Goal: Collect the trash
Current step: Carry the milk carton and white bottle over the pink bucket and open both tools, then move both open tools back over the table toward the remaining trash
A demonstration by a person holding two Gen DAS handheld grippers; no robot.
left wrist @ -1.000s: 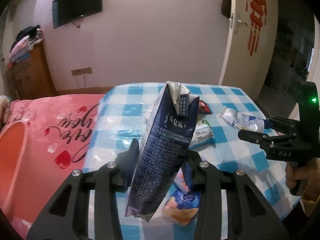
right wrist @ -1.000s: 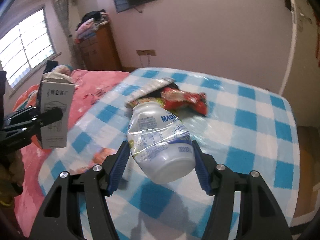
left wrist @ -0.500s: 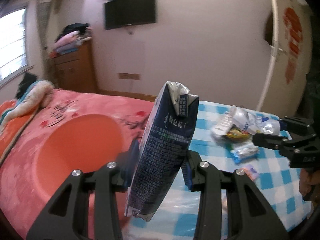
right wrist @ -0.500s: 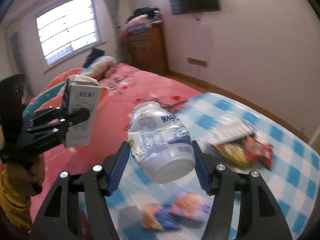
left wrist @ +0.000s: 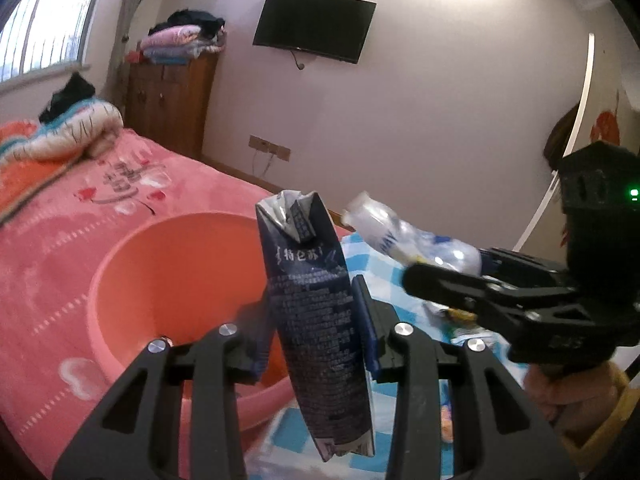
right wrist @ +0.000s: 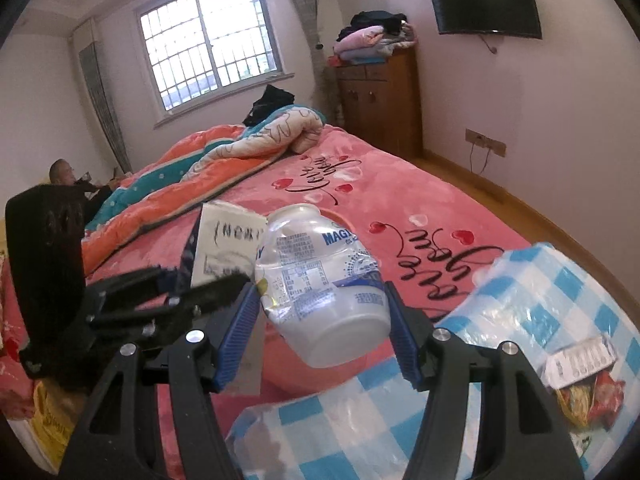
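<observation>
Clamping dark-blue milk carton (left wrist: 320, 320) in left tongs (left wrist: 312, 332), clear plastic bottle (right wrist: 320, 280) in right tongs (right wrist: 320, 332); round pink basin (left wrist: 168, 280) at nine o'clock.

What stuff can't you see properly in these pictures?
- Pink basin, left wrist view: its near side hides behind the milk carton and the jaws.
- Plastic bottle, right wrist view: small label print unreadable.
- Snack wrappers, right wrist view: cut off by the edge.
- Carton's white face, right wrist view: blurred.
</observation>
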